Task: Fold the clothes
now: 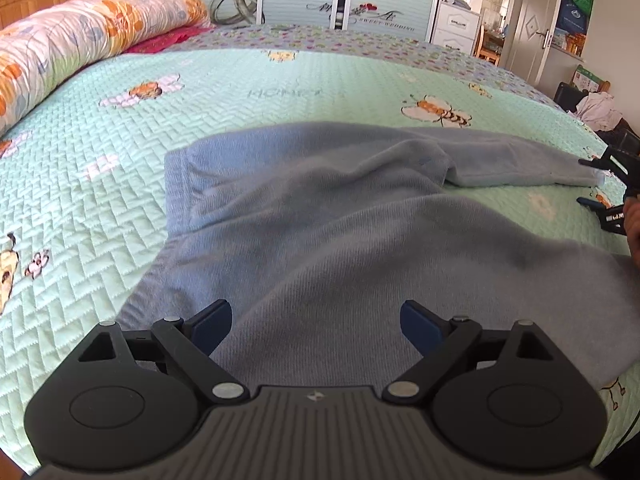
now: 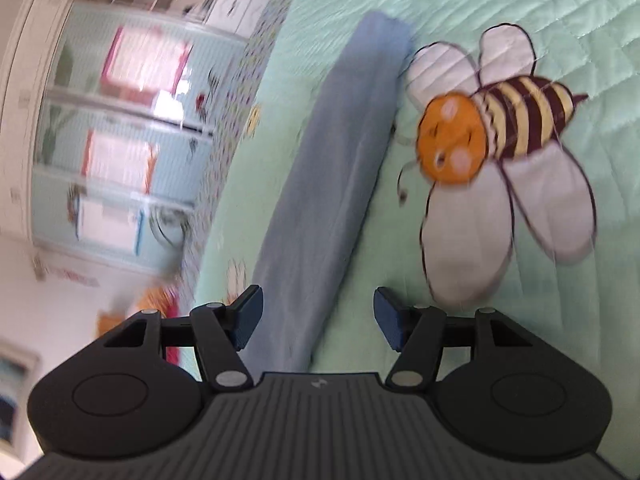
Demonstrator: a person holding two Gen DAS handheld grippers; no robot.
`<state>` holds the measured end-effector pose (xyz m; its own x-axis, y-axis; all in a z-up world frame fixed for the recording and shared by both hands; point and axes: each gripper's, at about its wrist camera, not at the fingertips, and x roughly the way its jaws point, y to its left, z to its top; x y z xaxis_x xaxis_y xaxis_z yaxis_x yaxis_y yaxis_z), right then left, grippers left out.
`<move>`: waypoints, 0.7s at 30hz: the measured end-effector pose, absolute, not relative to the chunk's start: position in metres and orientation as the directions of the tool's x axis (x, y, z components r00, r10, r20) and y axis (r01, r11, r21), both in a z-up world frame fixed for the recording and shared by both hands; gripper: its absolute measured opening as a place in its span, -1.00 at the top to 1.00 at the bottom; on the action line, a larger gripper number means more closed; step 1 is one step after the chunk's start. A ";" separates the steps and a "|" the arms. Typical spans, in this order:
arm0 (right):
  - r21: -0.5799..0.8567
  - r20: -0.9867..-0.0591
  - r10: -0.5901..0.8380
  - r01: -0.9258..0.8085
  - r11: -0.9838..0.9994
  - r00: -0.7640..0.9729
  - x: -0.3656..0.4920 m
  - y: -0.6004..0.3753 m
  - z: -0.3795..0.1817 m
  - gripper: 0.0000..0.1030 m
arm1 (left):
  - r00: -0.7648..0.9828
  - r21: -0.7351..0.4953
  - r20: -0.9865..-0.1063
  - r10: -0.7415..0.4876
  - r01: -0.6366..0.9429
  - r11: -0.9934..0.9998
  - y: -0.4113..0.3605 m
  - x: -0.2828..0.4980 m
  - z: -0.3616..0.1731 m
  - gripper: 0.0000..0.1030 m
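Clothes here come down to one grey-blue garment (image 1: 320, 224), which we see spread on the bed (image 1: 248, 80) over a mint quilted cover printed with bees. Its body lies rumpled in the middle of the cover, and one sleeve (image 1: 516, 160) stretches away toward the right edge of the left wrist view.

Our left hand-held gripper (image 1: 316, 326) hangs over the near part of the garment with its jaws wide and nothing between the blue pads (image 1: 214, 326); we cannot tell whether it touches the cloth.

Our right hand-held gripper (image 2: 318, 320) is rolled sideways, so the room tilts in its blurred view. Its jaws stand well apart with the sleeve (image 2: 340, 168) running between them, nearer one pad; the pads do not press on it. A large printed bee (image 2: 500, 128) sits on the cover just beside the sleeve.

In the left wrist view, the right hand-held gripper's tips show at the far right edge, near the sleeve's cuff. A rolled floral quilt (image 1: 80, 36) lies along the headboard side, well apart from the garment.
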<state>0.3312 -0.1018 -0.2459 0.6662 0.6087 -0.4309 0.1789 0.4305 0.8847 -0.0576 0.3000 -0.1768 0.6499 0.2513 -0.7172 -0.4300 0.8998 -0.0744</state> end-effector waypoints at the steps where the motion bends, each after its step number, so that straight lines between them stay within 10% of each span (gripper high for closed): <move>1: 0.884 -0.429 0.600 0.177 0.433 0.675 0.340 -0.101 -0.247 -0.19 | 0.644 -0.071 -0.722 0.251 -0.431 0.899 0.300 -0.057 -0.178 -0.83; 5: 0.856 -0.460 0.572 0.168 0.489 0.680 0.367 -0.097 -0.247 0.18 | 0.636 -0.046 -0.725 0.265 -0.428 0.902 0.295 -0.052 -0.173 -0.83; 7: 0.831 -0.491 0.561 0.167 0.530 0.667 0.375 -0.096 -0.248 0.95 | 0.639 -0.038 -0.720 0.271 -0.426 0.904 0.293 -0.051 -0.168 -0.83; 17: 0.734 -0.549 0.483 0.116 0.669 0.682 0.318 -0.161 -0.232 0.82 | 0.635 -0.041 -0.730 0.255 -0.413 0.910 0.287 -0.046 -0.171 -0.83; 21: 0.709 -0.517 0.380 0.135 0.692 0.767 0.293 -0.181 -0.206 0.27 | 0.640 -0.028 -0.727 0.250 -0.391 0.920 0.278 -0.045 -0.169 -0.83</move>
<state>0.2930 -0.1811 -0.2058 0.7670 0.3801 -0.5170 0.1350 0.6921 0.7091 -0.0451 0.2785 -0.1686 0.6400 0.2498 -0.7266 -0.3912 0.9199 -0.0284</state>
